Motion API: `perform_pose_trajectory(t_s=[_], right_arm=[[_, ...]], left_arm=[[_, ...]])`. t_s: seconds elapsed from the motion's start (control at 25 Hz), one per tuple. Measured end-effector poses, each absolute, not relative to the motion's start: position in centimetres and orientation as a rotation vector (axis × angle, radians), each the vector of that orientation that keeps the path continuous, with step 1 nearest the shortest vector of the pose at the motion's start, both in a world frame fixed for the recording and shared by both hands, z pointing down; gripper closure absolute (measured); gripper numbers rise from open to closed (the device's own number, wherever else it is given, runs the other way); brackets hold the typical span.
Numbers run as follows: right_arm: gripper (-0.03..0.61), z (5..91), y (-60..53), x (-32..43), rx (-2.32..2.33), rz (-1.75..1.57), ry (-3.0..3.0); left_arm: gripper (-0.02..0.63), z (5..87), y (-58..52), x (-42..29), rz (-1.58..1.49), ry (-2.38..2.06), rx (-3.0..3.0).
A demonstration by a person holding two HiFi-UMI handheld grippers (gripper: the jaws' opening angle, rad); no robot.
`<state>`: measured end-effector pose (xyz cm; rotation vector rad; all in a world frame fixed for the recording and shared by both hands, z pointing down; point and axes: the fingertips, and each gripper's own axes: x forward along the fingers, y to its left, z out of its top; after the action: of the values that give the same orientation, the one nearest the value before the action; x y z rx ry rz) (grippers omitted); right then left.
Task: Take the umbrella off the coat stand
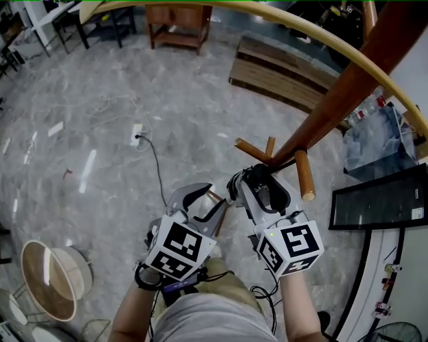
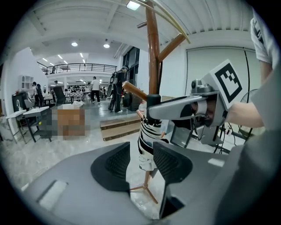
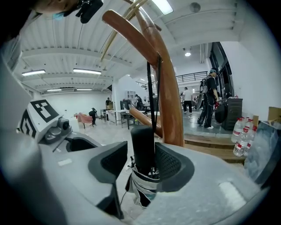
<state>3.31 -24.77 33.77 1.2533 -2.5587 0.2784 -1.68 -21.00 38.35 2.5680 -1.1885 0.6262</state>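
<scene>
Umbrella (image 2: 148, 138) hangs by strap (image 3: 153, 92) from coat stand (image 3: 170, 101) peg (image 3: 131, 33) | my right claw (image 3: 145, 160) wide around its handle (image 3: 142, 143), not gripping | left claw (image 2: 139, 160) part-open, empty | risk: strap snags peg if I pull sideways

Marble flr (image 1: 100, 120), wood bench (image 1: 281, 73), ceiling lights (image 2: 133, 5)
</scene>
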Motion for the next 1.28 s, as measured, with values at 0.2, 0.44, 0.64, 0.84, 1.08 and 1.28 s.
perform_pose_trajectory(t_s=[0.2,0.44,0.64,0.84,1.08,1.28], right_arm=[[0.402,34.0,-25.0,3.0,1.292,0.269,-2.537],[0.426,33.9,-25.2,3.8,1.336,0.255,-2.510],[0.430,33.8,-25.2,3.9,1.349,0.262,-2.499],[0.431,33.9,-25.0,3.7,1.353,0.276,-2.490],[0.433,33.6,-24.9,3.7,1.351,0.292,-2.498],[0.433,33.8,-24.6,3.7,1.348,0.294,-2.498]], left_arm=[[0.422,39.5,-21.1,-1.4,0.654,-1.109,2.593],[0.399,40.3,-21.9,0.1,0.676,-1.041,2.636],[0.351,41.2,-22.8,1.2,0.704,-1.001,2.674],[0.327,42.6,-23.1,2.2,0.749,-0.946,2.697],[0.296,43.2,-23.7,3.7,0.811,-0.907,2.730],[0.299,43.6,-24.0,4.6,0.858,-0.898,2.765]])
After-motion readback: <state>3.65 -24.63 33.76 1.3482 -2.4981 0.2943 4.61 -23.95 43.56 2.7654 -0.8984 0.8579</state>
